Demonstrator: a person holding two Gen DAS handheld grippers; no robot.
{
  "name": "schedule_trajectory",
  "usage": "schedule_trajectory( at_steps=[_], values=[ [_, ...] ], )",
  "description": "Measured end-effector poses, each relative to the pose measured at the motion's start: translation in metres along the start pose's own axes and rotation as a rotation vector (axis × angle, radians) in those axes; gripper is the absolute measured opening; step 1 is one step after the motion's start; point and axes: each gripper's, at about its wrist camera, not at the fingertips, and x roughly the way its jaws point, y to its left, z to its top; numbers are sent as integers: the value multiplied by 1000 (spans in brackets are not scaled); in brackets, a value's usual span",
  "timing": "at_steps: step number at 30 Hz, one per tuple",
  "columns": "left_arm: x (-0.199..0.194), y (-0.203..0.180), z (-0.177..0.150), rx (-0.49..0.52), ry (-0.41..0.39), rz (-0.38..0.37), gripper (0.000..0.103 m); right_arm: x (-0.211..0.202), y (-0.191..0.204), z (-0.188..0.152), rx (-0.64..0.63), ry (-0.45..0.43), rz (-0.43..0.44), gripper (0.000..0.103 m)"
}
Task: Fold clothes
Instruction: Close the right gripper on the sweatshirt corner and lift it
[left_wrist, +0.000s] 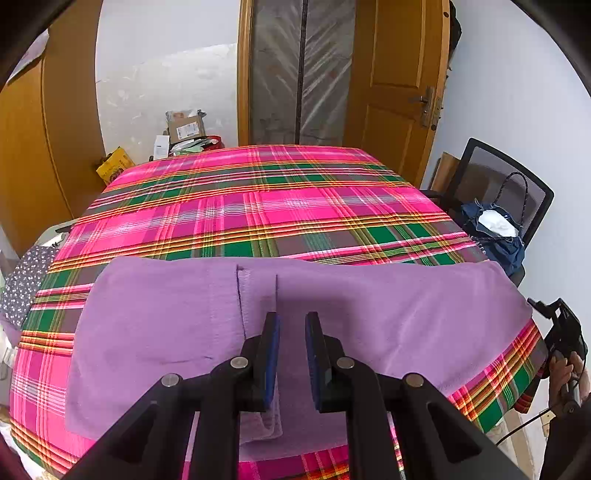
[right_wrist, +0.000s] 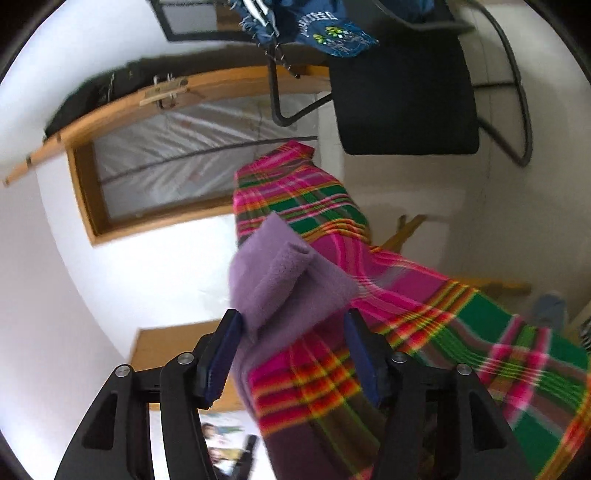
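A purple fleece garment (left_wrist: 166, 317) lies spread flat across the near part of a bed with a pink, green and orange plaid cover (left_wrist: 258, 199). My left gripper (left_wrist: 292, 317) hovers over the garment's middle. Its jaws stand a little apart with nothing pinched, and a small fold of the fleece shows under its left finger. In the right wrist view, which is rolled sideways and blurred, a folded corner of the purple garment (right_wrist: 280, 273) lies at the bed's edge. My right gripper (right_wrist: 291, 314) stands wide open around that corner, its pads not pressing on it.
A black mesh chair (left_wrist: 509, 184) holding a dark blue bag (left_wrist: 495, 236) stands right of the bed. A wooden door (left_wrist: 391, 92) and a plastic-covered doorway are behind. Boxes (left_wrist: 184, 129) sit on the floor at the far left. Dotted fabric (left_wrist: 26, 280) lies at the left.
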Motion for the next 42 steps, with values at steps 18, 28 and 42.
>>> schedule_trajectory(
  at_steps=[18, 28, 42],
  values=[
    [9, -16, -12, 5, 33, -52, 14, 22, 18, 11, -56, -43, -79, 21],
    [13, -24, -19, 8, 51, -95, 14, 13, 45, 5, -170, -118, -88, 8],
    [9, -9, -26, -49, 38, -125, 14, 33, 151, -49, -541, -64, -117, 8]
  ],
)
